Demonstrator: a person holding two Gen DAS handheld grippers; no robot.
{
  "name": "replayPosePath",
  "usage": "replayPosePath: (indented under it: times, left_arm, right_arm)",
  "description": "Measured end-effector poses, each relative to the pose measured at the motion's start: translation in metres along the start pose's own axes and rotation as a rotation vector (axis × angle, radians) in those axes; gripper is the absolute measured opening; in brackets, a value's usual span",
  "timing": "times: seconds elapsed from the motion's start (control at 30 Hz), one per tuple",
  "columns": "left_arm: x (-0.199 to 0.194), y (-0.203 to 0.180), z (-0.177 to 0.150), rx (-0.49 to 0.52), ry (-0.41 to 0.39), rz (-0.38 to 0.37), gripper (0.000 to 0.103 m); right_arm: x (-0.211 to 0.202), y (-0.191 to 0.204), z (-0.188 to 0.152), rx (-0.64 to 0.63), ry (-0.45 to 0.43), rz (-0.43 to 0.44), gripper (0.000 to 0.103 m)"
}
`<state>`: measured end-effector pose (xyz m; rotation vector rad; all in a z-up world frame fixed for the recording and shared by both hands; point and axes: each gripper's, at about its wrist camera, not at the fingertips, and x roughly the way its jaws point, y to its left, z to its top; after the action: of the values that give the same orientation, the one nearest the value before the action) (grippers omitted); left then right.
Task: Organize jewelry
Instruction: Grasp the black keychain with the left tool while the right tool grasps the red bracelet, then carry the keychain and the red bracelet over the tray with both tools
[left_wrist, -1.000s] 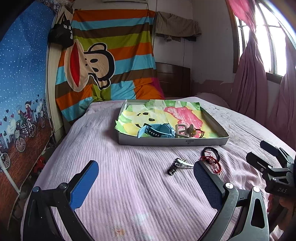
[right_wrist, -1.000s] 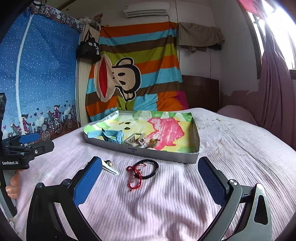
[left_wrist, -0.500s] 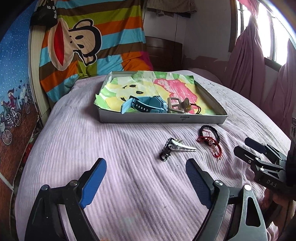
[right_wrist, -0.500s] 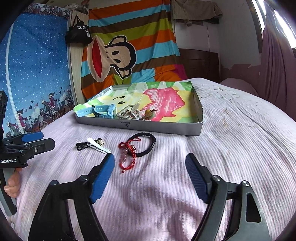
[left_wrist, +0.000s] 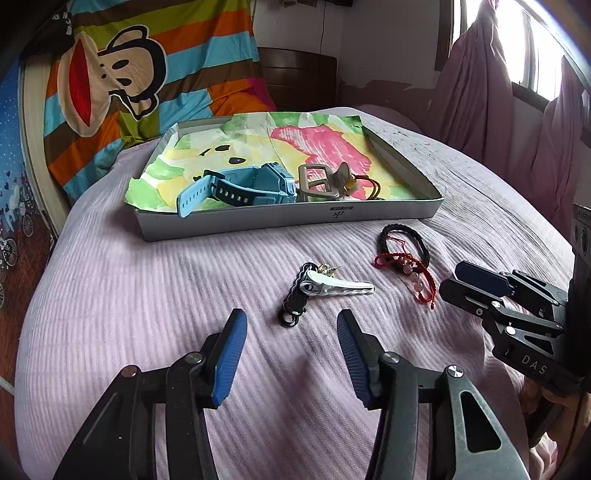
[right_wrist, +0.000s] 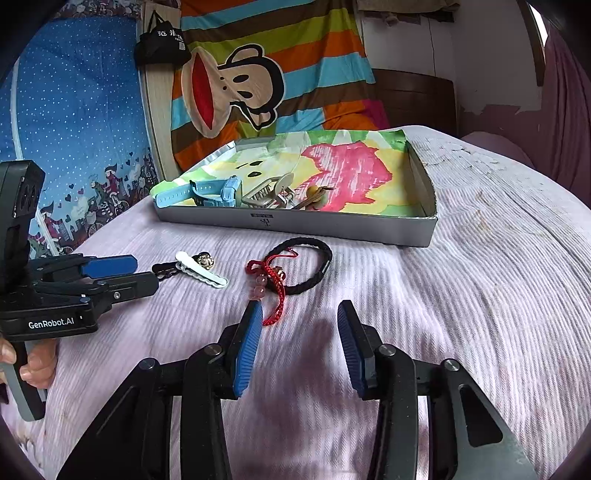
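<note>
A shallow grey box (left_wrist: 288, 218) (right_wrist: 295, 223) lined with colourful paper holds a blue watch (left_wrist: 240, 186) (right_wrist: 207, 192), a metal buckle (left_wrist: 316, 182) and a small corded charm (left_wrist: 354, 182). On the bedspread before it lie a white hair clip (left_wrist: 338, 287) (right_wrist: 201, 273) with a black chain (left_wrist: 293, 306), a black bracelet (left_wrist: 404, 238) (right_wrist: 310, 266) and a red beaded cord bracelet (left_wrist: 410, 269) (right_wrist: 271, 284). My left gripper (left_wrist: 291, 332) is open just short of the black chain. My right gripper (right_wrist: 300, 325) is open, its left finger beside the red cord's end.
The bed has a pink ribbed cover (left_wrist: 147, 295). A striped monkey blanket (right_wrist: 258, 81) hangs behind the box. Pink curtains (left_wrist: 517, 110) and a window are on the right, a blue patterned wall (right_wrist: 74, 110) on the left.
Both grippers have moved forward and down toward the loose jewelry, and their fingers have narrowed. Nothing on the bed has moved.
</note>
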<state>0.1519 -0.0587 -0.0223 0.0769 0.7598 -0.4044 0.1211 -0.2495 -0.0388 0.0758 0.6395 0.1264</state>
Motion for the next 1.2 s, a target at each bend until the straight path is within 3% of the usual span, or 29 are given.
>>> replayPosePath:
  times: [0.43,0.7,0.97,1.2]
  left_arm:
    - [0.017,-0.002,0.006,0.000,0.035,-0.025,0.016]
    - [0.015,-0.002,0.005,-0.003,0.024,-0.033,0.014]
    - [-0.001,0.000,0.002,-0.012,-0.038,-0.018,0.014]
    - [-0.021,0.000,0.003,-0.011,-0.110,0.026,0.014]
  right_arm:
    - [0.018,0.010,0.003,-0.003,0.034,0.032,0.020]
    - [0.020,0.013,0.002,-0.020,0.041,0.032,0.004]
    - [0.013,0.011,0.003,-0.009,0.005,0.037,0.003]
    - [-0.005,0.008,0.009,0.022,-0.087,0.056,0.003]
